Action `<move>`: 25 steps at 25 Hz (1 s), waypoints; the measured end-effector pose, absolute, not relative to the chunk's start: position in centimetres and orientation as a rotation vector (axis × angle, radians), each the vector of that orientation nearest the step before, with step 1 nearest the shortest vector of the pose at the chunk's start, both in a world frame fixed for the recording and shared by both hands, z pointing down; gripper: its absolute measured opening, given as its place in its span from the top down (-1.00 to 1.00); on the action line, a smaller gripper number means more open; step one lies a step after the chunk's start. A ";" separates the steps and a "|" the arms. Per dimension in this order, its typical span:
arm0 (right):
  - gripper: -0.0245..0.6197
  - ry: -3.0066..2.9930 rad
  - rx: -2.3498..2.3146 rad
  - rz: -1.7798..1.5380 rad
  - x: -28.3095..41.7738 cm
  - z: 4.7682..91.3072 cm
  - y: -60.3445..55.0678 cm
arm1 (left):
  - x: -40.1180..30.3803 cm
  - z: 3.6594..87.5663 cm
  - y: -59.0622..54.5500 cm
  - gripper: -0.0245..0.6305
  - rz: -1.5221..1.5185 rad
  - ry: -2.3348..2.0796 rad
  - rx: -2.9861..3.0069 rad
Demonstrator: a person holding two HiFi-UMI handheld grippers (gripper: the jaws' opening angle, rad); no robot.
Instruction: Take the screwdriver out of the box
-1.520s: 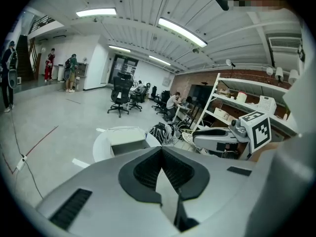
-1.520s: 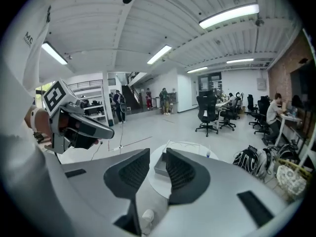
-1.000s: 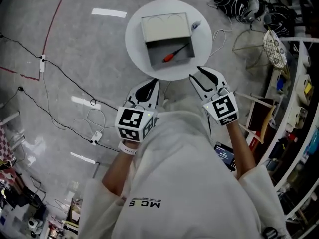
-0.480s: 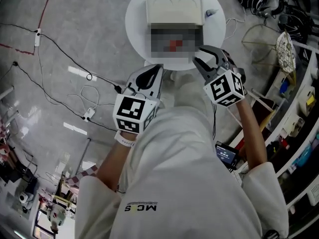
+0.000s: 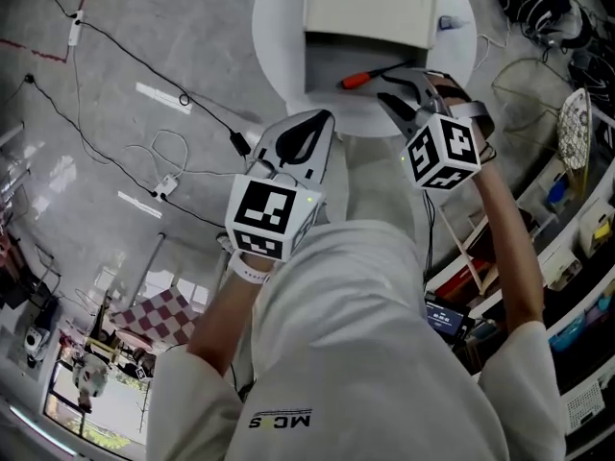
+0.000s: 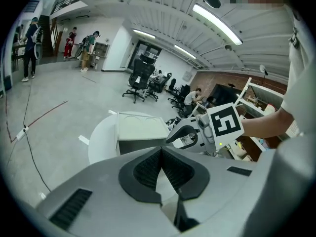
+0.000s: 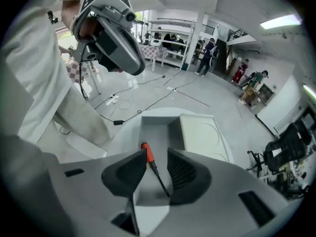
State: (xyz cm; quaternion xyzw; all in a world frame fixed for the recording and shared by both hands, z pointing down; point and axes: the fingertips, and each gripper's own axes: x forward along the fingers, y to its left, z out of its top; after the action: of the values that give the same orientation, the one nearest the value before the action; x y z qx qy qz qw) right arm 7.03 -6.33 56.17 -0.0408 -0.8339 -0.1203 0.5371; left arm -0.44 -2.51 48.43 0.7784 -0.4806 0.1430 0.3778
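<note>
the only print that reads is on the person's white top (image 5: 365,353): dark letters near its lower hem, upside down from the head view, that look like "mc s". each gripper carries a cube of black-and-white square markers, with no words on them.

the screwdriver (image 5: 368,75) lies inside the box (image 5: 322,65), slanted across its flat grey floor. it has a smooth orange-red handle and a thin dark shaft. the box is rectangular with plain matte walls. its cream lid (image 5: 370,3) is folded back flat, with two faint curved lines on it. the box sits on a round white table (image 5: 279,36) with a smooth top.

the right gripper (image 5: 396,89) is at the box's open edge, right by the screwdriver. its claw is released: in the right gripper view the two ribbed black pads stand apart, and the screwdriver (image 7: 148,156) shows in the gap between them, handle at the tips. whether either pad touches it cannot be told.

the left gripper (image 5: 322,121) is off the table edge, over the grey floor. its claw is clenched on nothing: in the left gripper view the ribbed pads meet at their tips (image 6: 161,151).
</note>
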 end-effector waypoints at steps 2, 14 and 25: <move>0.36 -1.961 -0.143 -0.294 7.0 57.6 -6.5 | -0.3 49.4 -2.6 0.90 0.369 -1.229 1.973; 0.36 -1.817 -0.272 -0.272 7.9 64.2 -7.3 | 0.9 52.1 -2.6 0.90 0.366 -1.226 1.903; 0.37 -1.624 -0.392 -0.397 8.5 67.7 -7.0 | 1.5 53.1 -2.0 0.90 0.354 -1.212 1.877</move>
State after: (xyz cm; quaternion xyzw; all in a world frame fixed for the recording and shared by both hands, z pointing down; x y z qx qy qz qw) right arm 8.48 -7.04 67.70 -0.1728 -0.7157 -0.1752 0.6536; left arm 1.46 -1.96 53.06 0.7509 -0.4848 0.1414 0.4257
